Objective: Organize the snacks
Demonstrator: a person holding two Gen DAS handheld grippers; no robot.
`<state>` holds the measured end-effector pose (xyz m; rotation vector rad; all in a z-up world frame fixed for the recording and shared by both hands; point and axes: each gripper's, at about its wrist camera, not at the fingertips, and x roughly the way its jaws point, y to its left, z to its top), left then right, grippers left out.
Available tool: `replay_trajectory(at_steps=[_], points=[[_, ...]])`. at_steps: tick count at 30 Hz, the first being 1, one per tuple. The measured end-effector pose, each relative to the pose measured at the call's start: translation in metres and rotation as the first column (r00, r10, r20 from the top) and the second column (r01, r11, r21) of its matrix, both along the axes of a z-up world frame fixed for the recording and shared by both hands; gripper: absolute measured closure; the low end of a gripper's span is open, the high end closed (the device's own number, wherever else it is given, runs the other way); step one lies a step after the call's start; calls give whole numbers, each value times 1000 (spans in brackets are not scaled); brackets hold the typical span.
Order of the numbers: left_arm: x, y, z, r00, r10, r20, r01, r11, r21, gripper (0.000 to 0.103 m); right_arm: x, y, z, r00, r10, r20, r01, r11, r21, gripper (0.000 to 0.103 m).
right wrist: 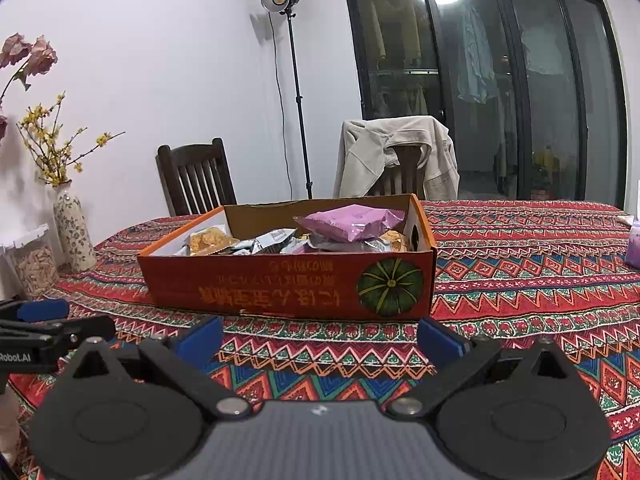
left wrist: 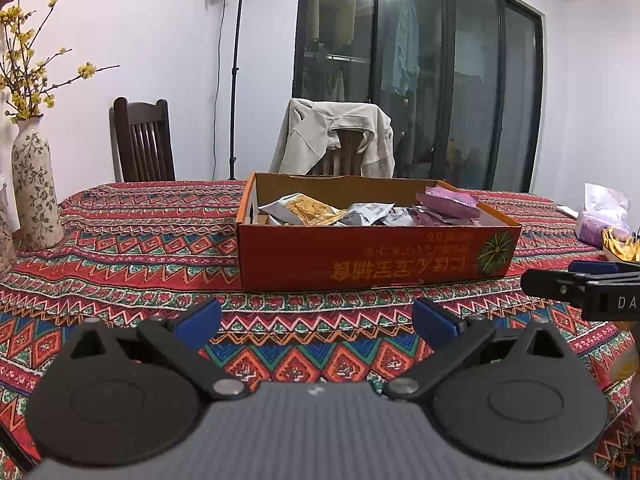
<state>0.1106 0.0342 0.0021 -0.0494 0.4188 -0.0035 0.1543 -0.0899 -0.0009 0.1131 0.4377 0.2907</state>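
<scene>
I am holding my left claw [left wrist: 316, 320] and right claw [right wrist: 320, 336] spread wide and empty, both hovering just before the red box [right wrist: 288, 284] sitting on the desk [right wrist: 520, 272], snacks [right wrist: 352, 222] piling inside it

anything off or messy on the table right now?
Snack packets lie jumbled in the red box, the purple packet tilted on top. The box's print faces the cameras upside down. Loose snacks remain outside, at the right table edge.
</scene>
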Motion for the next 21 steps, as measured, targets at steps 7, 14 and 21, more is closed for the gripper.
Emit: replay_trajectory(at_steps=[7,14,21], points=[[0,0,0,1000,-1,1,1,1000,0,0,0,0,0,1000,0,-1,0,1000,0,0],[0,0,0,1000,-1,1,1,1000,0,0,0,0,0,1000,0,-1,0,1000,-1,0],[0,-1,0,1000,-7,6,7,1000,1,0,0,1,-2,1000,2,-3,-2,1000,-4,0]])
